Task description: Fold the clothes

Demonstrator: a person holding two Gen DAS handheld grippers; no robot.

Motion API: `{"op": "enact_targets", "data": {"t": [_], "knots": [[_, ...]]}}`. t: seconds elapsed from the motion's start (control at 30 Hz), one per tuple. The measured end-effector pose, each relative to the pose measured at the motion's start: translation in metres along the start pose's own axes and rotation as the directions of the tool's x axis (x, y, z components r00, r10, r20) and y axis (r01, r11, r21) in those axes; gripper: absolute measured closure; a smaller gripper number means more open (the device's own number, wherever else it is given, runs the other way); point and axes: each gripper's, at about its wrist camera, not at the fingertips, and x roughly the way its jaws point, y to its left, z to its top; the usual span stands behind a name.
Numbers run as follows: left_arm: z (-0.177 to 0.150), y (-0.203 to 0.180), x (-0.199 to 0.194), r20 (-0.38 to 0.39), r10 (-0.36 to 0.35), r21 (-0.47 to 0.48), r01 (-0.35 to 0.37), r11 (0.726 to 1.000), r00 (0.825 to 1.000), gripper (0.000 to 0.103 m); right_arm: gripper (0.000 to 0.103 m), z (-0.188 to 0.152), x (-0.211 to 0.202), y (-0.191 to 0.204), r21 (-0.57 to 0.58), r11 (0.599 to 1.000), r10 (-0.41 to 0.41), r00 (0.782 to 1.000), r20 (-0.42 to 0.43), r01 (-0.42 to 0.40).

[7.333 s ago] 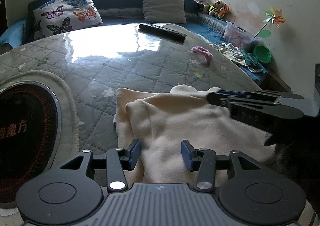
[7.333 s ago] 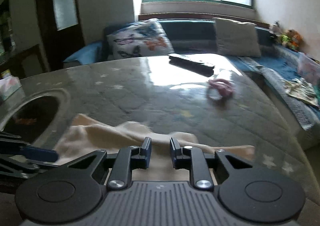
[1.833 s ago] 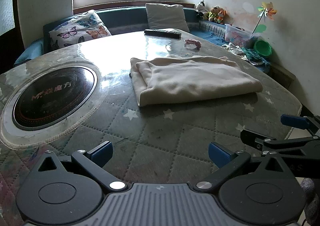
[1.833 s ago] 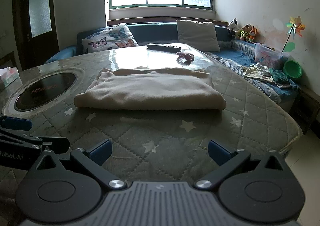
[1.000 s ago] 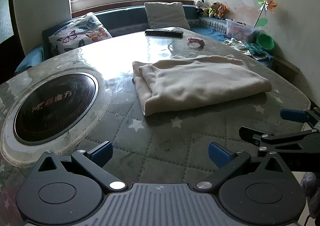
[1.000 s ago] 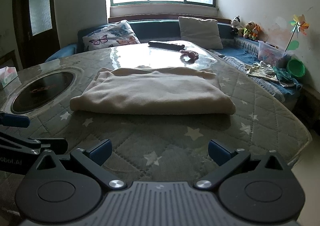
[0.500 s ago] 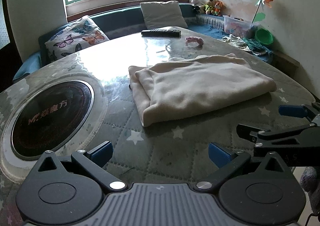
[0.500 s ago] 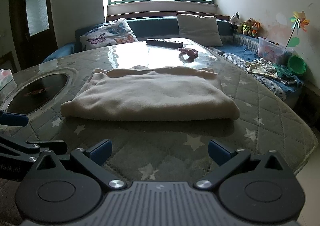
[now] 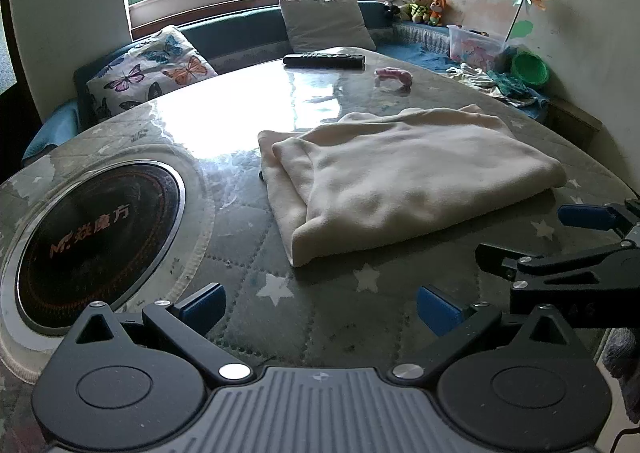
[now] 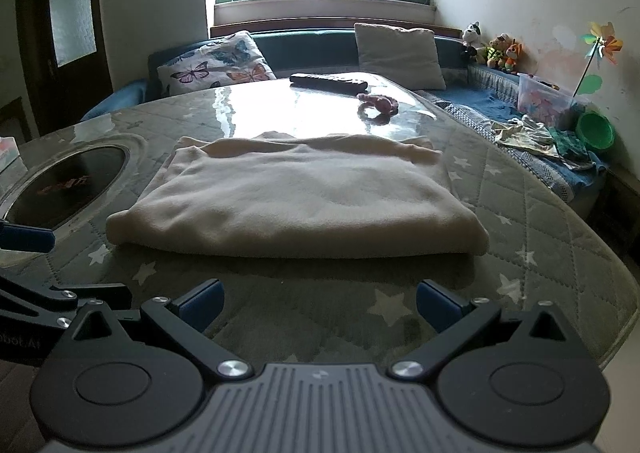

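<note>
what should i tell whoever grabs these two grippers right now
Left gripper: open, empty, held above the near edge of the quilted grey-green star-patterned table cover.
Right gripper: open, empty, also short of the cloth, not touching it.
The cream fleece garment lies folded into a flat rectangle at the table's middle, right of the round black inset cooktop.
Beyond it: a black remote control and a small pink object, both apart from the garment.
Done: the fold looks complete.
Left: probably only neatening the layered left edge; no other garment is on the table.
</note>
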Motion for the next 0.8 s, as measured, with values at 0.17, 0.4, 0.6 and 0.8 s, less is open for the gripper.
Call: {"op": "enact_targets", "data": {"t": [0.17, 0.4, 0.6, 0.8], "knots": [[0.003, 0.001, 0.004, -0.005, 0.000, 0.000, 0.000, 1.000, 1.000, 0.000, 0.000, 0.002, 0.002, -0.001, -0.002, 1.000, -0.005, 1.000, -0.001, 0.005], [0.005, 0.001, 0.008, -0.009, -0.004, 0.004, 0.004, 1.000, 1.000, 0.000, 0.000, 0.005, 0.007, -0.003, -0.002, 1.000, -0.005, 1.000, -0.005, 0.005], [0.006, 0.001, 0.009, -0.011, -0.003, 0.003, 0.003, 1.000, 1.000, 0.000, 0.000, 0.006, 0.010, -0.002, -0.004, 1.000, 0.000, 1.000, -0.006, 0.000], [0.008, 0.003, 0.011, -0.011, -0.002, 0.002, 0.002, 1.000, 1.000, 0.000, 0.000, 0.008, 0.012, -0.001, -0.005, 1.000, 0.002, 1.000, -0.007, -0.002]]}}
